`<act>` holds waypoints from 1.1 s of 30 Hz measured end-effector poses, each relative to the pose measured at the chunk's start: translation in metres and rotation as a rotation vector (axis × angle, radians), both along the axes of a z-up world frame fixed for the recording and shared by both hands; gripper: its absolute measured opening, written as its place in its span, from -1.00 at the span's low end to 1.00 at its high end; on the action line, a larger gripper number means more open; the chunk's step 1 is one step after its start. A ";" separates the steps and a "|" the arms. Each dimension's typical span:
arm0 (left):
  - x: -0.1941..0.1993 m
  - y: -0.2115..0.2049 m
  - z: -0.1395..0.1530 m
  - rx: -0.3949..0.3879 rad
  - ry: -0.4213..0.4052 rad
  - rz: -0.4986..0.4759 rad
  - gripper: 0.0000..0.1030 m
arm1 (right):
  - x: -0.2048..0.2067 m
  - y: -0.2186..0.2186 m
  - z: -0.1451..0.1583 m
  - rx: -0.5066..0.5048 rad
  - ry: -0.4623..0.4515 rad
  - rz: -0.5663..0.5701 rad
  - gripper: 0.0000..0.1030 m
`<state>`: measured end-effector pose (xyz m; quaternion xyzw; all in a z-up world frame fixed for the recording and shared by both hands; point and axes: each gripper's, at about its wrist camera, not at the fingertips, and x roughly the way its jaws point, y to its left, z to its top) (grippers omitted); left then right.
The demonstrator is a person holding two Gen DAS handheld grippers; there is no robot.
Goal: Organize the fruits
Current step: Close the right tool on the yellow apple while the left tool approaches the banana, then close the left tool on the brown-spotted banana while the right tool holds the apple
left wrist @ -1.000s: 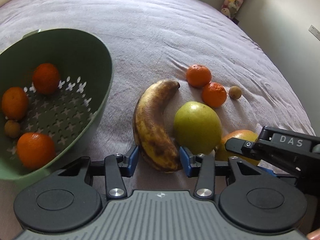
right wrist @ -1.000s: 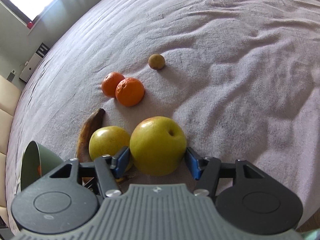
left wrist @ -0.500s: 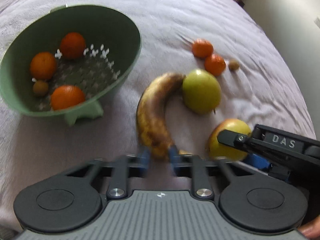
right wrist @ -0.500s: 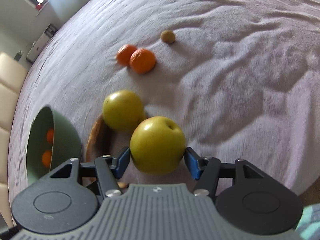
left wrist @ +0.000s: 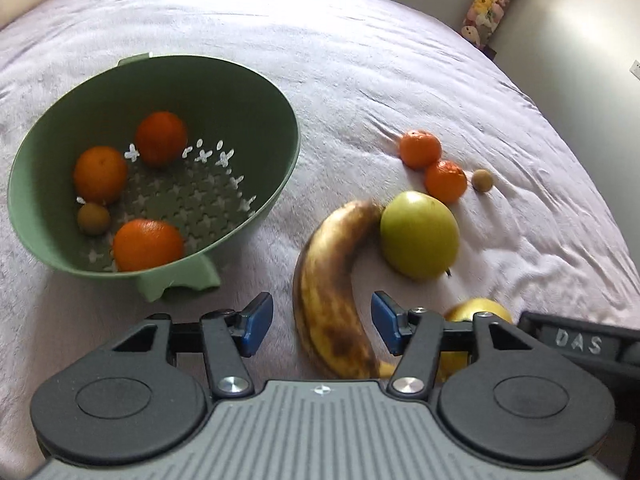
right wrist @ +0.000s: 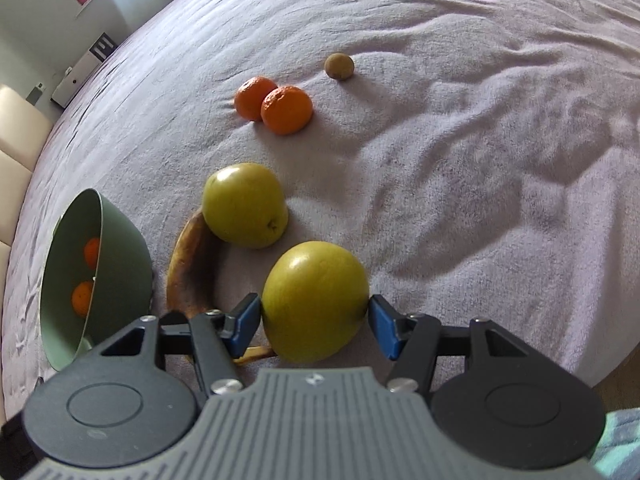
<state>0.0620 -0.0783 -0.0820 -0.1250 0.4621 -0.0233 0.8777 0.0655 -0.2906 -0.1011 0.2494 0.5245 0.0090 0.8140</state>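
My left gripper [left wrist: 322, 324] had just been opening; its blue pads stood clear of the banana [left wrist: 332, 292], which lay between them, curving up toward one o'clock to touch a green apple [left wrist: 418, 234]. The green colander [left wrist: 248, 92] sat at ten o'clock, holding three oranges and a small brown fruit. My right gripper [right wrist: 314, 322] was clamped on a yellow-green apple [right wrist: 316, 300], both pads pressing its sides. Two tangerines [right wrist: 286, 110] lay at twelve.
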 end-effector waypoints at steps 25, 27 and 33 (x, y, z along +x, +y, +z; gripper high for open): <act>0.022 -0.022 -0.029 0.129 -0.004 -0.088 -0.09 | 0.015 0.004 -0.014 0.031 0.022 -0.014 0.17; 0.022 -0.022 -0.028 0.129 -0.004 -0.091 -0.10 | 0.016 0.004 -0.014 0.031 0.020 -0.014 0.17; 0.021 -0.022 -0.024 0.136 0.000 -0.086 -0.12 | 0.016 0.001 -0.012 0.038 0.015 -0.015 0.17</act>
